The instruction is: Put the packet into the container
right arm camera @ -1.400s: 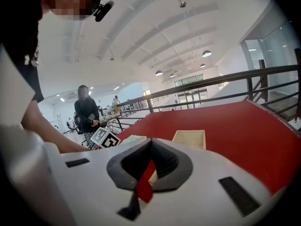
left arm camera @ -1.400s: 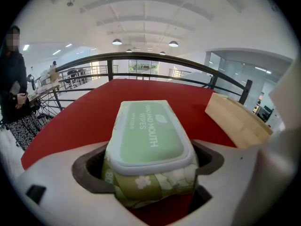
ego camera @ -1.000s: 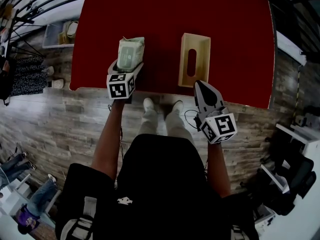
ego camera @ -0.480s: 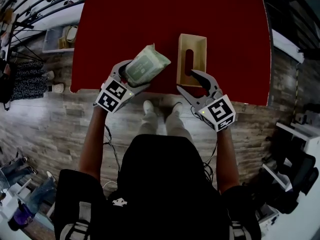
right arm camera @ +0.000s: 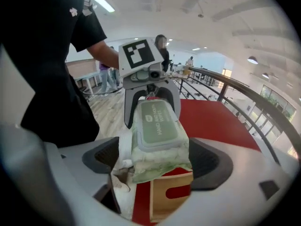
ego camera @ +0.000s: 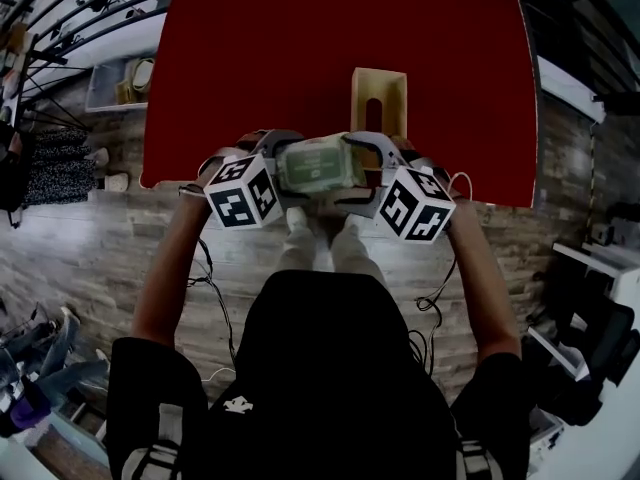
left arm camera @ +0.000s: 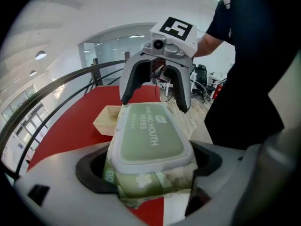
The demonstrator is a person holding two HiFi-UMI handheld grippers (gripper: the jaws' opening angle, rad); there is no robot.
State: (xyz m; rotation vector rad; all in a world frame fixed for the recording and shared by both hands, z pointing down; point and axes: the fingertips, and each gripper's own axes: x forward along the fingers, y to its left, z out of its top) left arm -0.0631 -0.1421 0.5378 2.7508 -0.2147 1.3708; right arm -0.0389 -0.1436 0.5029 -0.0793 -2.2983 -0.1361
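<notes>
A green wipes packet (ego camera: 320, 165) hangs in the air over the near edge of the red table (ego camera: 250, 58). My left gripper (ego camera: 295, 168) is shut on its left end; in the left gripper view the packet (left arm camera: 150, 135) fills the jaws of that gripper (left arm camera: 150, 166). My right gripper (ego camera: 350, 171) faces it from the right. Its jaws have just been opening and now stand around the packet's other end (right arm camera: 157, 126) with gaps at both sides. The wooden container (ego camera: 379, 103), slot upward, lies on the table just beyond and shows under the packet as the container (right arm camera: 171, 194).
The table's near edge runs right under both grippers, with wooden floor and the person's shoes (ego camera: 298, 211) below it. A railing and a shelf with a box (ego camera: 120, 68) stand off the table's left side.
The left gripper lifted the packet off the table, rolled, and carried it right toward the middle. The right gripper swung left, opened from shut, and now straddles the packet's free end.
</notes>
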